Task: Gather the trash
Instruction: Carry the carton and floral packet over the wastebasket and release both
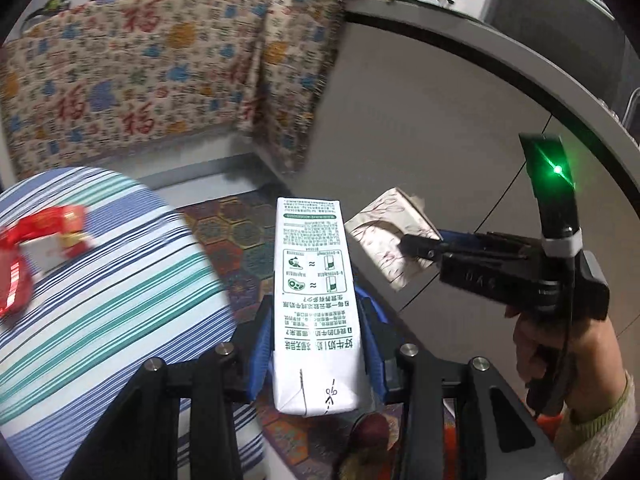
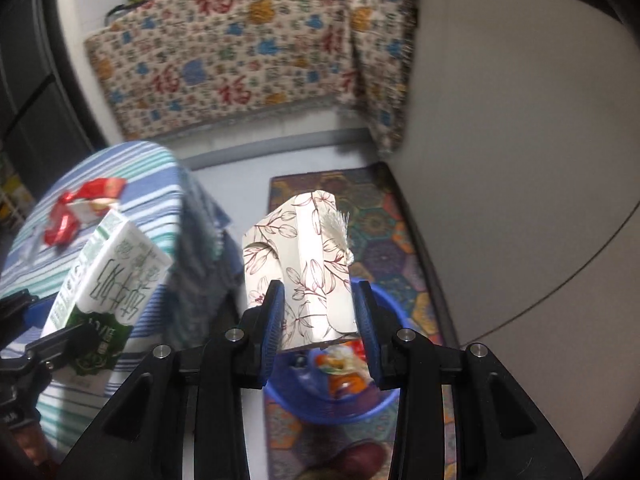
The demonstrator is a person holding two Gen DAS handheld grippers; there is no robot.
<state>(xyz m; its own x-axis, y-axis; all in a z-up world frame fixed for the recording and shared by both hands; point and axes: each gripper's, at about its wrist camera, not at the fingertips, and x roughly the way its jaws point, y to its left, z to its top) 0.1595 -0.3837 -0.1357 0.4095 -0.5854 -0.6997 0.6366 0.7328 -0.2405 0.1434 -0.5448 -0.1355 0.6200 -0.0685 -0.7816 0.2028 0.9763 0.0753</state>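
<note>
My left gripper (image 1: 316, 344) is shut on a tall white milk carton (image 1: 314, 280) with green print, held lengthwise between the blue pads. The same carton (image 2: 108, 276) shows at the left of the right wrist view. My right gripper (image 2: 320, 316) is shut on a cream tissue box (image 2: 308, 264) with a red leaf pattern; that box (image 1: 384, 232) also shows in the left wrist view with the right gripper (image 1: 420, 246) on it. Both items hang over a blue basin (image 2: 384, 404) on the floor that holds colourful wrappers. Red wrappers (image 1: 44, 236) lie on the striped tablecloth.
A round table with a blue and green striped cloth (image 1: 104, 312) stands at the left. A patterned mat (image 2: 384, 216) lies under the basin. A floral cloth (image 1: 140, 80) drapes a counter behind, with pots on top. A grey cabinet wall (image 1: 420, 120) runs along the right.
</note>
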